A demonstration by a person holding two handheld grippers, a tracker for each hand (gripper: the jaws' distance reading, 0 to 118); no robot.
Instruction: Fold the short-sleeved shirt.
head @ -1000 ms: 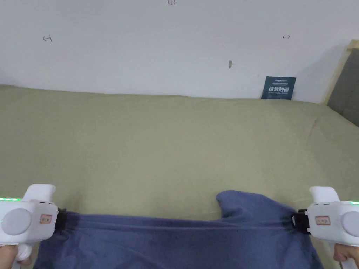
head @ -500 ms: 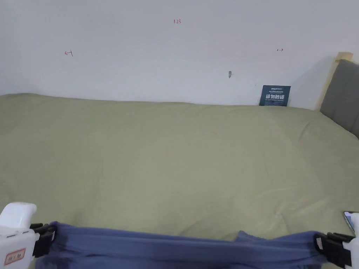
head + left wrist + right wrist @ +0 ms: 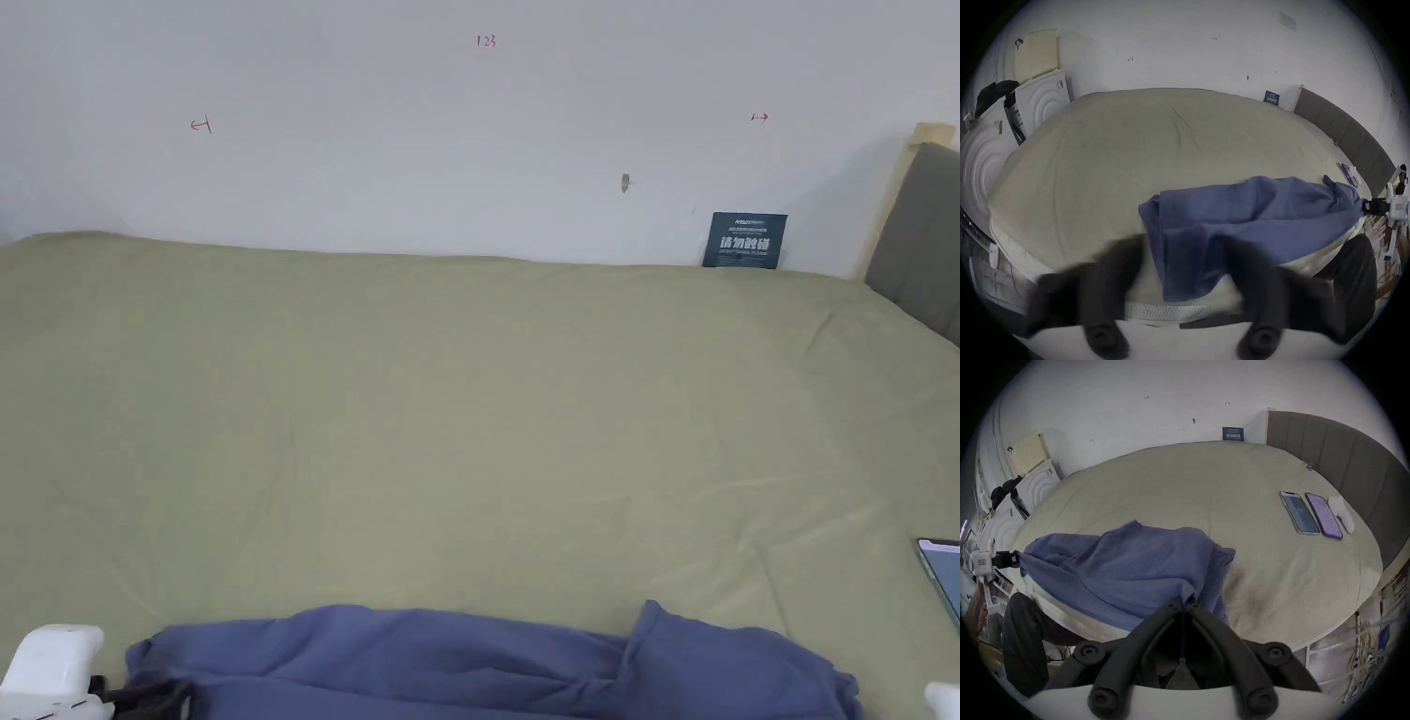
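While the head view looked across the olive-green bed (image 3: 469, 394), the blue shirt (image 3: 487, 661) lay bunched along its near edge, stretched between the left gripper (image 3: 141, 698) at one end and the white corner of the right gripper (image 3: 942, 698) at the other; from there I could not tell how either pair of jaws stood. Beyond the right gripper, a phone (image 3: 940, 572) lay flat on the bed. From the left gripper view, that gripper's own jaws were blurred but stood spread apart, with the shirt (image 3: 1240, 219) draped ahead of and between them over the bed's edge; whether they touched it I could not tell. At the shirt's far end the right gripper (image 3: 1374, 207) was pinching the cloth. From the right gripper view, its jaws (image 3: 1182, 600) were pressed together on a gathered edge of the shirt (image 3: 1130, 567), which ran away toward the left gripper (image 3: 1005, 559). Off to the right gripper's other side lay two phones (image 3: 1310, 513) and a white object (image 3: 1341, 513), well apart from the shirt.
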